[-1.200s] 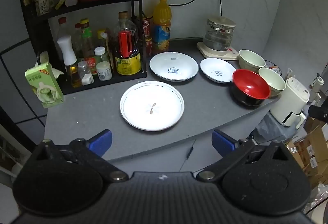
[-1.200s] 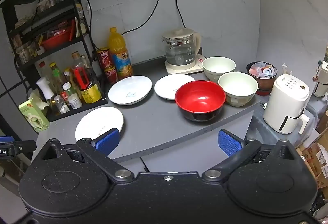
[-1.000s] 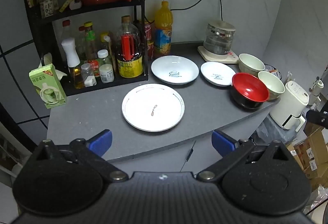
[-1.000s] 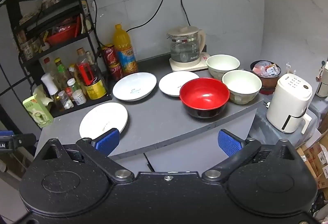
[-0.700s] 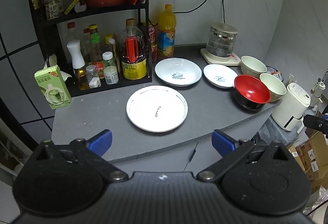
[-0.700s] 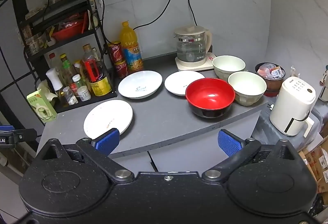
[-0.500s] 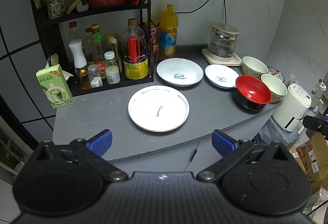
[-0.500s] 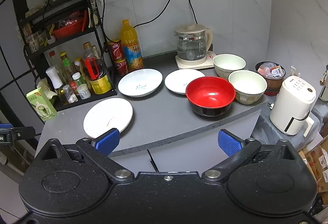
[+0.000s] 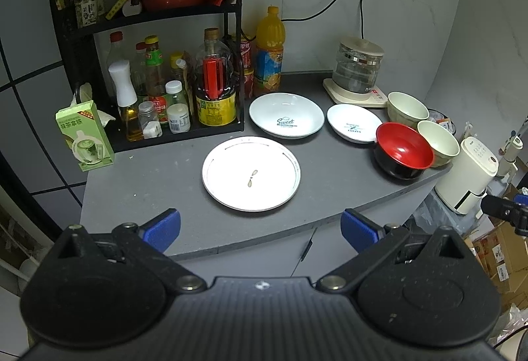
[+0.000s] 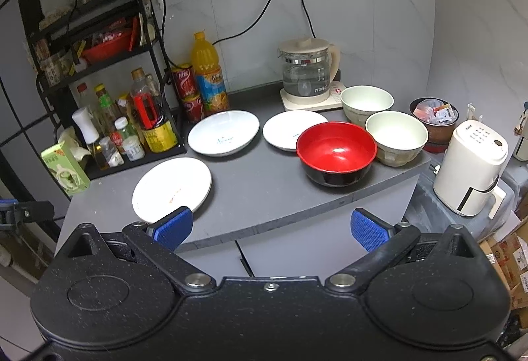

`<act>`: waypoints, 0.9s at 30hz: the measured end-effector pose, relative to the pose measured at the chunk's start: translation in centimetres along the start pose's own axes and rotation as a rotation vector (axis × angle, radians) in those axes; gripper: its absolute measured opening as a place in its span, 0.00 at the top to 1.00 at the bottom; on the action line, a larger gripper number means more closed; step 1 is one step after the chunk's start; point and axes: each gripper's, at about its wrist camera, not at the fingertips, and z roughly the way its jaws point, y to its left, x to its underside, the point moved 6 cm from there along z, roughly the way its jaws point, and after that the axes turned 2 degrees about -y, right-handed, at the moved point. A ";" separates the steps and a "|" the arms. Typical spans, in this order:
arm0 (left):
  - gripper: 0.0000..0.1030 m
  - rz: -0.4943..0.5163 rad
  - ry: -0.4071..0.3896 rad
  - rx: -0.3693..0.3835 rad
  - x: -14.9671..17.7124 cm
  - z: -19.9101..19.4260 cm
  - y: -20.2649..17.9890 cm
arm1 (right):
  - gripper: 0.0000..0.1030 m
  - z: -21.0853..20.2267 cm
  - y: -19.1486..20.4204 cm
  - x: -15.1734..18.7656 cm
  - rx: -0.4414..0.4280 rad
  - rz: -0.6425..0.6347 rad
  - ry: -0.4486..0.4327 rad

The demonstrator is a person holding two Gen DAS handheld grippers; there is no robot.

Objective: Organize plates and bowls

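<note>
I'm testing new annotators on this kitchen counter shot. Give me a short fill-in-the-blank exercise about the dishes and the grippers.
1. The counter holds ___ bowls.
2. The only bowl that is not cream is the ___ one, nearest the counter's front edge.
3. The "Sweet" plate lies right of the black ___.
4. Both the left gripper and right gripper are ___.

Missing words: three; red; rack; open

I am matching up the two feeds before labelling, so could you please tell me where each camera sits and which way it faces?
Left wrist: sits on the left gripper, held off the counter's front edge, facing the large flat plate; its open blue-padded fingers show below.
Right wrist: sits on the right gripper, further right, facing the red bowl; its open fingers show likewise.
Shared: the plate, bowl, kettle, rack of bottles; each glimpses the other gripper at its edge.
</note>
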 end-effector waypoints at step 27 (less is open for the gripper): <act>0.01 -0.011 0.004 0.003 1.0 0.1 -0.8 | 0.00 0.0 -1.0 1.0 0.008 -0.011 0.022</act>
